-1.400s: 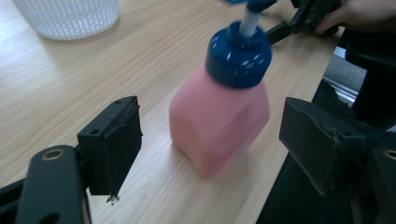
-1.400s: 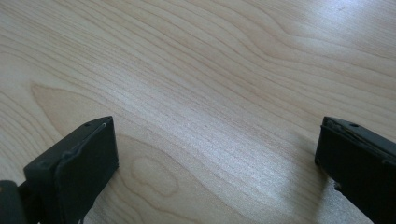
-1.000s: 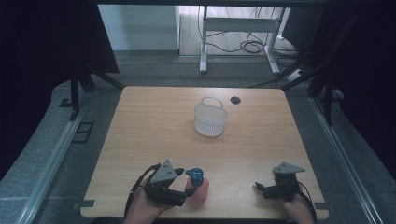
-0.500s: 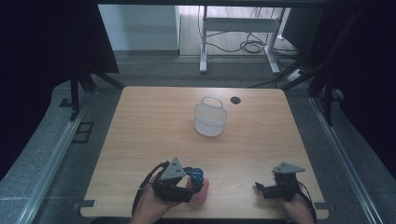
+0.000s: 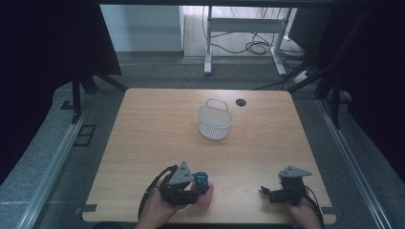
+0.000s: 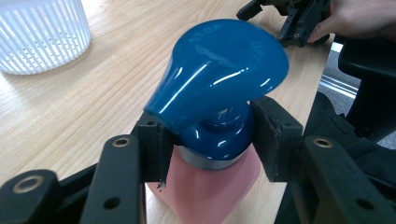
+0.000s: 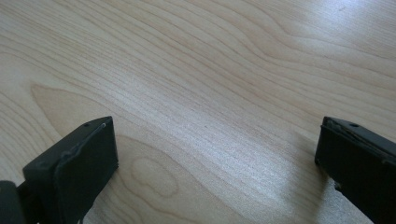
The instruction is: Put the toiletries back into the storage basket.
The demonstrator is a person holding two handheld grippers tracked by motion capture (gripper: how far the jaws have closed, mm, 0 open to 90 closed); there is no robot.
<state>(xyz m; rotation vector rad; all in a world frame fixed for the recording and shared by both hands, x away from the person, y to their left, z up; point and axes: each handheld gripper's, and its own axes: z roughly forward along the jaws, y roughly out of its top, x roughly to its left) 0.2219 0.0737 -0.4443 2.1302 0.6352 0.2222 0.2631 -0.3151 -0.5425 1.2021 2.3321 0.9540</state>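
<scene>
A pink bottle [image 6: 210, 191] with a blue pump top [image 6: 219, 70] stands near the table's front edge [image 5: 206, 196]. My left gripper [image 6: 212, 135] is shut on its blue collar just below the pump head; its jaws have just been closing with the collar between them. From above, the left gripper [image 5: 198, 183] sits at the bottle's left side. My right gripper [image 5: 267, 193] rests at the front right with its jaws wide apart over bare wood [image 7: 215, 158], nothing between them.
A white slatted basket [image 5: 215, 121] with a handle stands at the table's middle back, also visible as the basket [image 6: 42, 37] in the left gripper view. A dark round hole [image 5: 240, 102] lies behind it. A desk frame and cables are on the floor beyond.
My left gripper has shifted slightly right onto the bottle and its jaws have closed around the blue collar. The right gripper has stayed still.
</scene>
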